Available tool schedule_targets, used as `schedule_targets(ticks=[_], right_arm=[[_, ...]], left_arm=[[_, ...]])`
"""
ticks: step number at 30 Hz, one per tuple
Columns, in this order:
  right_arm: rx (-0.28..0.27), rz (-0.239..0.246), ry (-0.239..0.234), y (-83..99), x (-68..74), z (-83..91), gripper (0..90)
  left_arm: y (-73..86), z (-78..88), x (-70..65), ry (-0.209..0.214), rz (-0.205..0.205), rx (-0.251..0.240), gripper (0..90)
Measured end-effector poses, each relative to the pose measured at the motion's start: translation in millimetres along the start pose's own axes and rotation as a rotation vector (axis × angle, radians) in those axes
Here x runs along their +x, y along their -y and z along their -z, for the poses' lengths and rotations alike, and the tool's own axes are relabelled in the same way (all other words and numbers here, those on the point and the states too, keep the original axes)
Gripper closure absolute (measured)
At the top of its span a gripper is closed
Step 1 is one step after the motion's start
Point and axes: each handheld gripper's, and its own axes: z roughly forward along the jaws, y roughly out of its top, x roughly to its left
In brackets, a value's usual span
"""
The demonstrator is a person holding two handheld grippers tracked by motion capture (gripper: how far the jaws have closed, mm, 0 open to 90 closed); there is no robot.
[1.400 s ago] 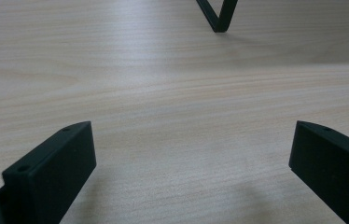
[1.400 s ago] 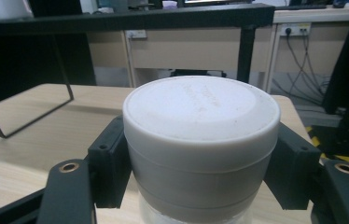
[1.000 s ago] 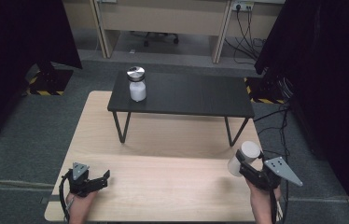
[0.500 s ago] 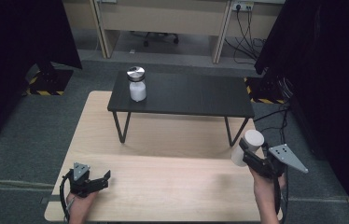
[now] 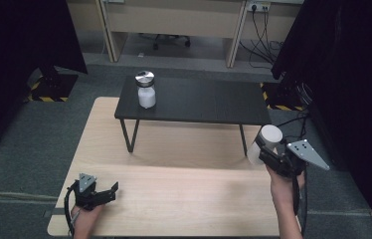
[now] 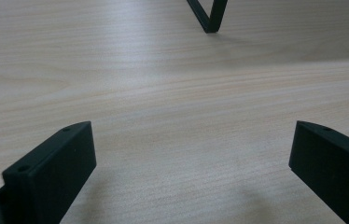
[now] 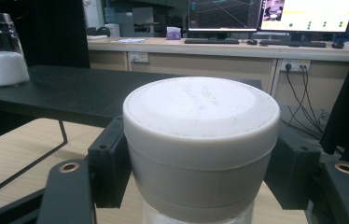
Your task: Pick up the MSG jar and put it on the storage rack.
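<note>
My right gripper (image 5: 263,149) is shut on a white-lidded jar (image 5: 269,136) and holds it in the air at the right end of the low black table (image 5: 209,102). In the right gripper view the jaws clamp the jar (image 7: 200,135) just under its wide white lid. A second jar (image 5: 145,89) with a metal lid and white contents stands on the black table's left end, also visible at far left as the glass jar (image 7: 1,49). My left gripper (image 5: 105,193) rests open on the light wooden table (image 5: 174,189) near its front left corner, nothing between its fingers (image 6: 53,170).
The black table's thin metal legs (image 5: 127,134) stand on the wooden tabletop; one leg (image 6: 208,16) shows ahead of the left gripper. Desks with monitors (image 7: 270,11) and cables lie beyond. Dark curtains flank both sides.
My right gripper has risen with the white-lidded jar and moved a little toward the black table's right end. The left gripper has stayed where it was.
</note>
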Motion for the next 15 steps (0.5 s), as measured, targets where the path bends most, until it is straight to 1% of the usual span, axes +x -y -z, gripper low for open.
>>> schedule_targets(ticks=[2,5,8,15], right_arm=[[0.000,-0.002,0.000,-3.8,1.3,-3.0,34.1],[-0.005,-0.005,-0.005,-8.0,2.8,-6.0,34.1],[-0.010,0.003,-0.010,-15.3,5.6,-10.6,34.1],[-0.013,0.015,-0.011,-26.7,9.4,-14.7,34.1]], left_arm=[[-0.4,-0.1,-0.1,0.001,-0.007,0.001,0.0],[-0.1,0.0,-0.6,-0.002,-0.005,-0.001,0.0],[0.1,0.3,-0.4,-0.003,0.000,-0.002,0.0],[0.0,0.1,-0.3,-0.004,0.004,-0.001,0.0]])
